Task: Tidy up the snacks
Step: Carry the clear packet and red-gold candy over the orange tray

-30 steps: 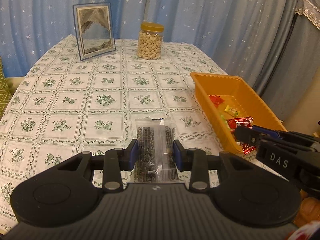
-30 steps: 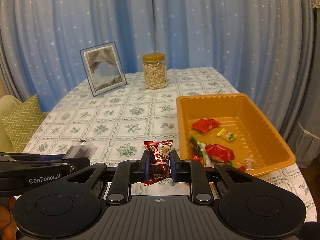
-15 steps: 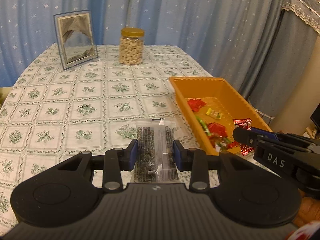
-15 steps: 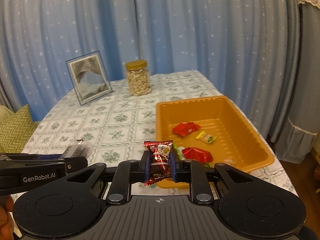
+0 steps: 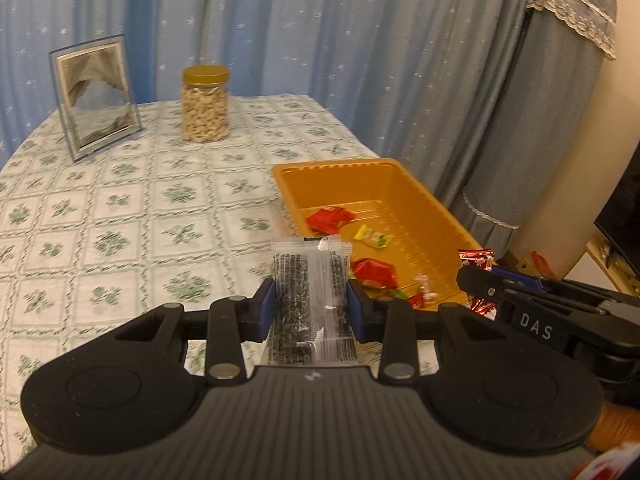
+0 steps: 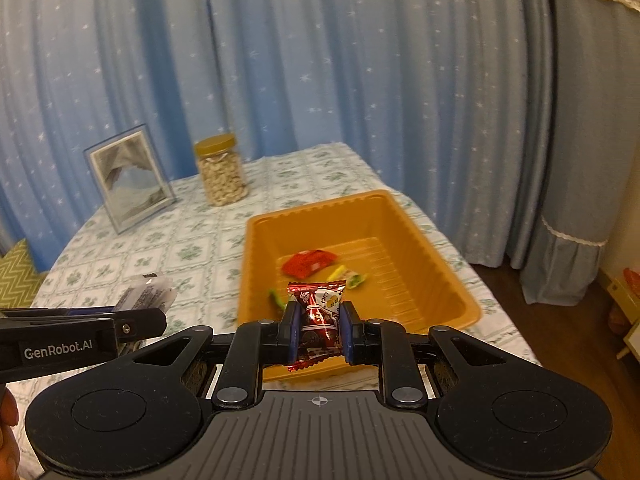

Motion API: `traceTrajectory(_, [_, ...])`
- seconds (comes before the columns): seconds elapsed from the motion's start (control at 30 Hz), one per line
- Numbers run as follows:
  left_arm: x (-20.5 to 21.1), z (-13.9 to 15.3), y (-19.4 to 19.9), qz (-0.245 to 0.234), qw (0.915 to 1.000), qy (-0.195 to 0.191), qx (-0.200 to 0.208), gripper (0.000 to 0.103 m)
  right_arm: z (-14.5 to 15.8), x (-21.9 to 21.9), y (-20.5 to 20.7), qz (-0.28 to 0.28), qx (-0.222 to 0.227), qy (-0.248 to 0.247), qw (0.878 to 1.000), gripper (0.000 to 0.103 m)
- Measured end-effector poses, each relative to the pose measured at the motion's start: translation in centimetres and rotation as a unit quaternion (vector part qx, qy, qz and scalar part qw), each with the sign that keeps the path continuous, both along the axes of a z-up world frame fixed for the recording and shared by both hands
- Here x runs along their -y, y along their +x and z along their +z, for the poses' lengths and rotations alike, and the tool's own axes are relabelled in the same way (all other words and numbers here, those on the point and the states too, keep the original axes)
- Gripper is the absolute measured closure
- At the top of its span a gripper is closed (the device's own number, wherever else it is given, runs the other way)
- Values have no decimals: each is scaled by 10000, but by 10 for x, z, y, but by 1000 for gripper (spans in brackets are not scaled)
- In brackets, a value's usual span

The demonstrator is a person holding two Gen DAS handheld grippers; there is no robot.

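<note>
My left gripper (image 5: 311,306) is shut on a clear packet of dark snack (image 5: 310,280), held above the table just left of the orange tray (image 5: 400,184). My right gripper (image 6: 318,322) is shut on a dark red wrapped candy (image 6: 317,312), held above the near end of the orange tray (image 6: 420,240). The tray holds several wrapped snacks, among them a red one (image 6: 308,262) and a yellow-green one (image 6: 348,276). The right gripper (image 5: 476,276) shows at the right of the left wrist view. The left gripper (image 6: 136,320) shows at the left of the right wrist view.
A jar of cashews (image 5: 205,104) and a picture frame (image 5: 95,96) stand at the far side of the table with its floral cloth (image 5: 120,220). Blue curtains hang behind. A grey covered piece of furniture (image 5: 532,120) stands right of the table.
Both grippers have risen and shifted right toward the tray, each keeping its snack. The right gripper now hangs over the tray's near end.
</note>
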State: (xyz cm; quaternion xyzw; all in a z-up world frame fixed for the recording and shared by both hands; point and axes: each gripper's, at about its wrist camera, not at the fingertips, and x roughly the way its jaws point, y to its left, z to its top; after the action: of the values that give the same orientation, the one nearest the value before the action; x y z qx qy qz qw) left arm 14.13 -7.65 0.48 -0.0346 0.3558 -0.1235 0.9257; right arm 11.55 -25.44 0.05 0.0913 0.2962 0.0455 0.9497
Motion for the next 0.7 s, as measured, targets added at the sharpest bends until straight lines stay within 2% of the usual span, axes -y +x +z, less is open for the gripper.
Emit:
traceTrajectory(0.4, [41, 2, 17, -395, 9992, -30, 3, 70, 1, 38, 5, -381, -31, 141, 9992, 82])
traceTrajectory(0.7, [54, -3, 32, -523, 9986, -57, -47, 70, 0, 53, 13, -540, -64, 161, 9984, 82])
